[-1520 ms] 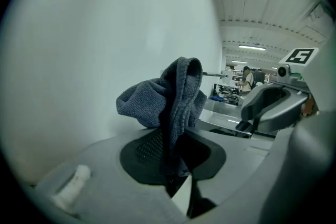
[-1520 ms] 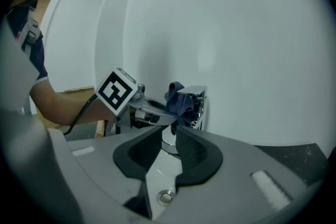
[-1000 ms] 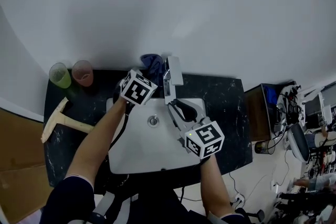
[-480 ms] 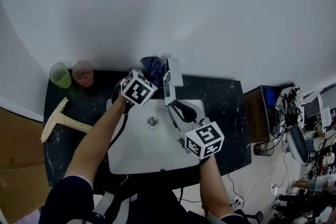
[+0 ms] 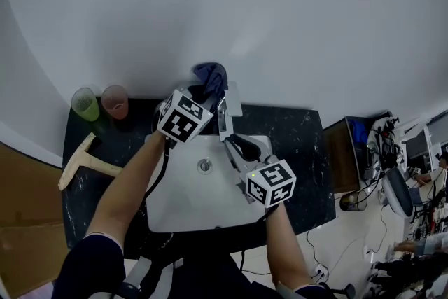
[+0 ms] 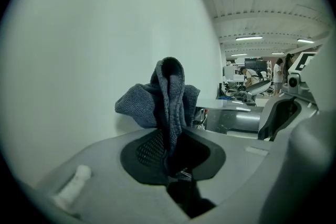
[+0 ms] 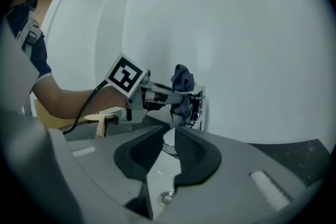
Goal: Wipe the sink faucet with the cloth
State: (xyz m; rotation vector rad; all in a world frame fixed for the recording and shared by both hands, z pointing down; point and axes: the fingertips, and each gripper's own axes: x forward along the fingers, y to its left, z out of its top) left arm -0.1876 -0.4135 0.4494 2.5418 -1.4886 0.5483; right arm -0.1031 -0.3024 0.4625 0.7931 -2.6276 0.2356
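A blue knitted cloth (image 5: 212,75) (image 6: 167,93) hangs bunched from my left gripper (image 5: 203,96) (image 6: 171,150), which is shut on it. The cloth is up against the white wall, just above the chrome faucet (image 5: 231,100) (image 7: 197,105). In the right gripper view the cloth (image 7: 182,80) sits over the faucet top with the left gripper (image 7: 157,93) behind it. My right gripper (image 5: 232,144) (image 7: 170,136) hovers over the white sink (image 5: 189,199), pointing at the faucet. Its jaws are closing, with a narrow gap and nothing between them.
A green cup (image 5: 85,103) and a pink cup (image 5: 114,100) stand at the back left of the dark counter (image 5: 301,143). A wooden T-shaped tool (image 5: 84,161) lies left of the sink. The drain (image 5: 204,165) lies mid-basin. The white wall rises right behind the faucet.
My left gripper has risen with the cloth, which now sits higher against the wall above the faucet. The right gripper has stayed where it was.
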